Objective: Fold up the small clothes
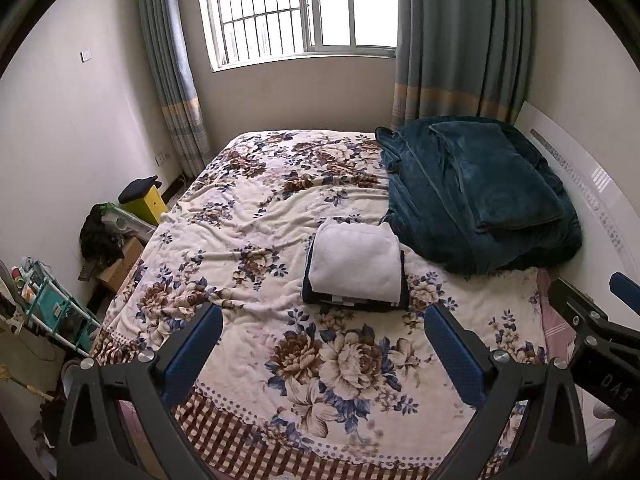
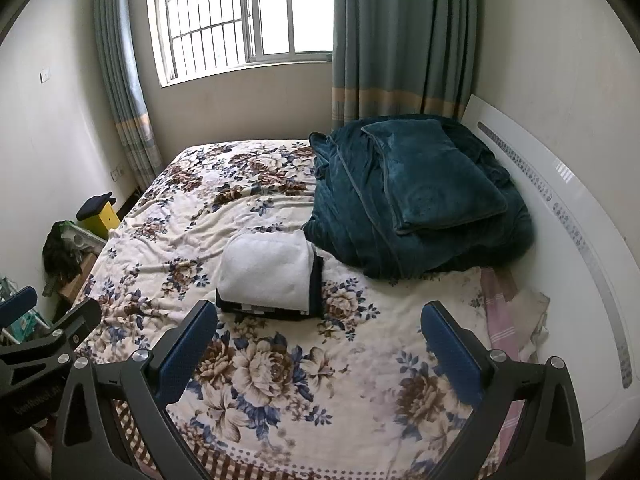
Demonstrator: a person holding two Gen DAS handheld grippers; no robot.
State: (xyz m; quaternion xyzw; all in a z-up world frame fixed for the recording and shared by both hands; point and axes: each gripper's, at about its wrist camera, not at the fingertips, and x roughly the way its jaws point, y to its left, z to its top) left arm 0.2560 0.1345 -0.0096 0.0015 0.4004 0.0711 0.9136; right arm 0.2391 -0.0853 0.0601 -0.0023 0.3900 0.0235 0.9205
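— While we hold the left gripper (image 1: pixel 322 344) over the near bed (image 1: pixel 248 216), its jaws are spread and empty. The stack (image 1: pixel 356 268) of folded clothes, white piece on top, sits mid-bed beside the teal blanket (image 1: pixel 480 196). Only this view shows the shelf (image 1: pixel 60 308).

— From the right gripper (image 2: pixel 318 340) we see the same: jaws spread, holding nothing, stack (image 2: pixel 270 274) ahead and to the left. Only here do we see the pink cloth (image 2: pixel 500 320) crumpled by the headboard (image 2: pixel 580 216).

— We judge this fold finished; next we'd likely fetch that cloth and spread it flat.
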